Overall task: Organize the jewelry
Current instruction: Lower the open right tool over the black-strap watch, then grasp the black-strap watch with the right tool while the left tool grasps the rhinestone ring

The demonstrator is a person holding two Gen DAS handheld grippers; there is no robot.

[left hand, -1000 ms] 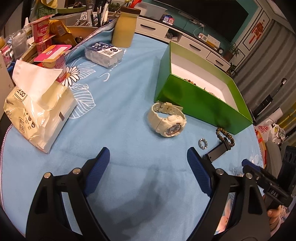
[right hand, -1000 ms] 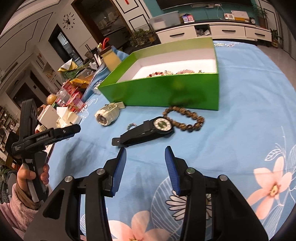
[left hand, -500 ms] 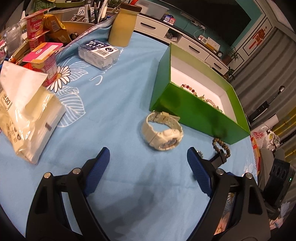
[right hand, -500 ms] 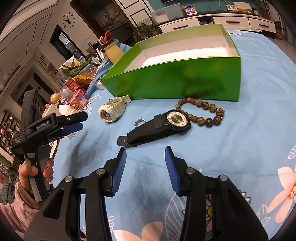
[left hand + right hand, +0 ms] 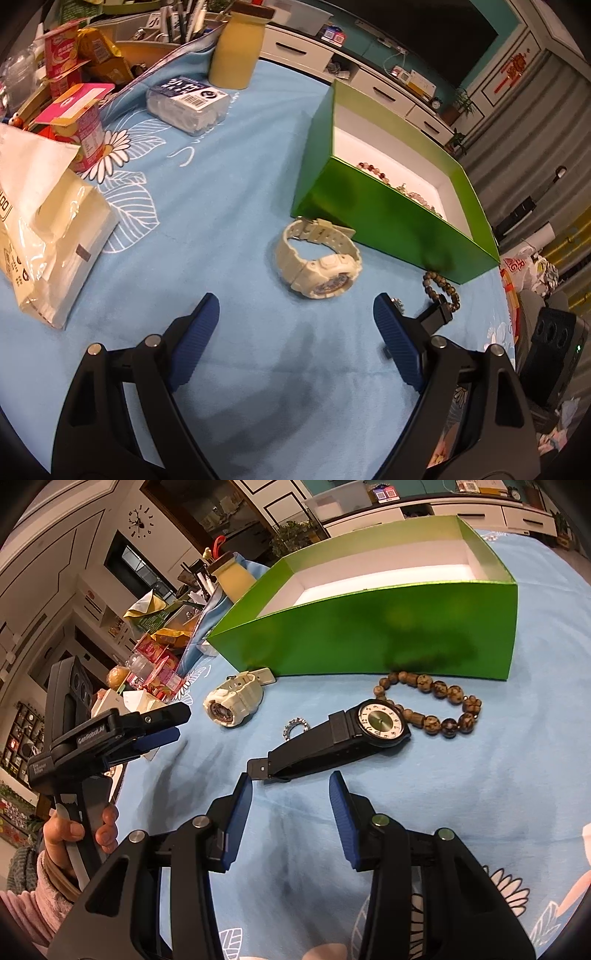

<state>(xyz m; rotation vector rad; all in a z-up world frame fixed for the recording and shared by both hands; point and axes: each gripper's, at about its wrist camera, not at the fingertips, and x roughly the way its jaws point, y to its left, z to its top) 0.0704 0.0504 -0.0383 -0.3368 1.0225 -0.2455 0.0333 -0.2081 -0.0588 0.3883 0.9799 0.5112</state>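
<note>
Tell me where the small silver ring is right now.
In the right wrist view the silver ring lies on the blue tablecloth, between the white watch and the black watch, beside the black strap.

Warm indoor light from above falls evenly on the blue worktop point(image 5: 229, 206), casting soft, smeared shadows just ahead of each gripper. The green box point(image 5: 369, 642) shows glossy reflections. Fisheye bending curves the edges; corners go black.

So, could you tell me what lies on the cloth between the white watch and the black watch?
A small silver toothed ring lies between the white watch and the black watch, seen best in the right wrist view.
</note>
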